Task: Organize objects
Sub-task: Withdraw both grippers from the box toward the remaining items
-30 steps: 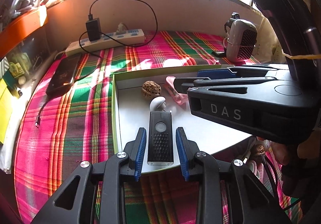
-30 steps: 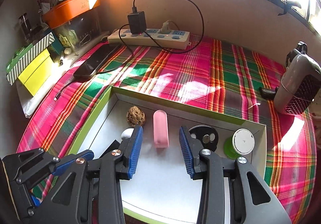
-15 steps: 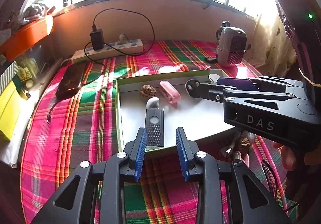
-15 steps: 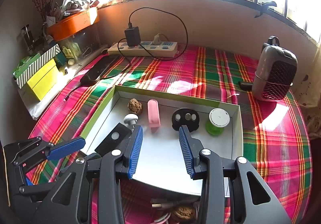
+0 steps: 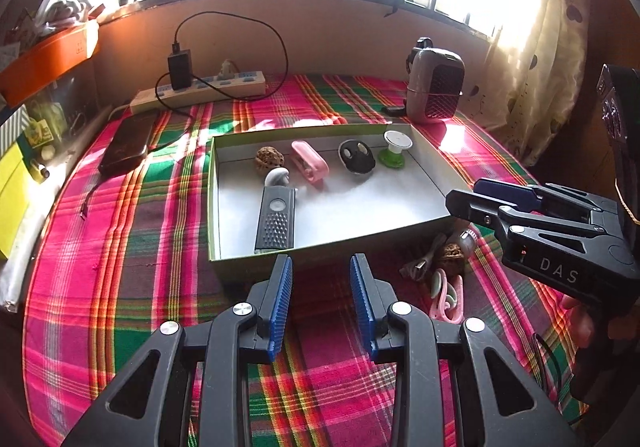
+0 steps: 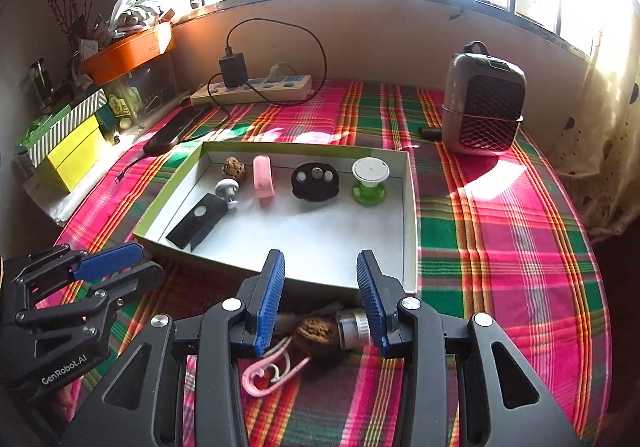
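Two empty grippers poised over a clutter of small items beside a shallow box.

Nearest, the right gripper (image 6: 320, 293) and left gripper (image 5: 320, 301) stand spread, holding nothing; below, a wrinkled walnut (image 6: 316, 331), metal cylinder (image 6: 354, 323) and pink plastic clip (image 6: 268, 371) tangle together, risking a double pickup or snag; beyond, the cardboard box (image 6: 410, 207) holds sorted pieces.

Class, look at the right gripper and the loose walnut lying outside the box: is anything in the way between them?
Nothing visible blocks it. The right gripper hangs open over the walnut, which lies among a pink clip and a metal cylinder in front of the box.
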A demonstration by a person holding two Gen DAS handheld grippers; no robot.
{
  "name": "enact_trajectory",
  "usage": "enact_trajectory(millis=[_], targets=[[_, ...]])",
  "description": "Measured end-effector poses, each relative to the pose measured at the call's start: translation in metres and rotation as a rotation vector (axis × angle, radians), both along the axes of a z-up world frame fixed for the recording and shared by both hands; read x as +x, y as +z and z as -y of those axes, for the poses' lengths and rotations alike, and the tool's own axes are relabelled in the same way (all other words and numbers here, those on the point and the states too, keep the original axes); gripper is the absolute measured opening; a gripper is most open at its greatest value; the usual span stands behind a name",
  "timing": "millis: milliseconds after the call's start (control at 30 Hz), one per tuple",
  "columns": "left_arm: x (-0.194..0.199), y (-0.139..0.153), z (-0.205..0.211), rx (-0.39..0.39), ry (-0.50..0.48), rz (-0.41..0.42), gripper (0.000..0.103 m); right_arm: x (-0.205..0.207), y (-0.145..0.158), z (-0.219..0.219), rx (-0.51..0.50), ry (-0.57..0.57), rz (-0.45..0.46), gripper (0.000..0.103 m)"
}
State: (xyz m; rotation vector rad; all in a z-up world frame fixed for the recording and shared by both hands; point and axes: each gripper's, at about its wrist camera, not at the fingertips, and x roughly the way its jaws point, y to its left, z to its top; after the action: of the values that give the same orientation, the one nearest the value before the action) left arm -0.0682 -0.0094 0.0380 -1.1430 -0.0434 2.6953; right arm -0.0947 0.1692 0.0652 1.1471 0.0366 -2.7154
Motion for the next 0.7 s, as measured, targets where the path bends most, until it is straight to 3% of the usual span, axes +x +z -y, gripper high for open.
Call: enact_trajectory(millis=[367,700], targets=[[0.01,-0.013,-0.021,0.071,-0.123,0.052,0.029,0.028,-0.023,-0.04,-0.005,-0.111,0.044,0.039],[0.014,-0.021,-0.05,0.129,-0.231,0.096,0.035,0.04,-0.033,-0.057,-0.019,-0.158,0.063,0.04]])
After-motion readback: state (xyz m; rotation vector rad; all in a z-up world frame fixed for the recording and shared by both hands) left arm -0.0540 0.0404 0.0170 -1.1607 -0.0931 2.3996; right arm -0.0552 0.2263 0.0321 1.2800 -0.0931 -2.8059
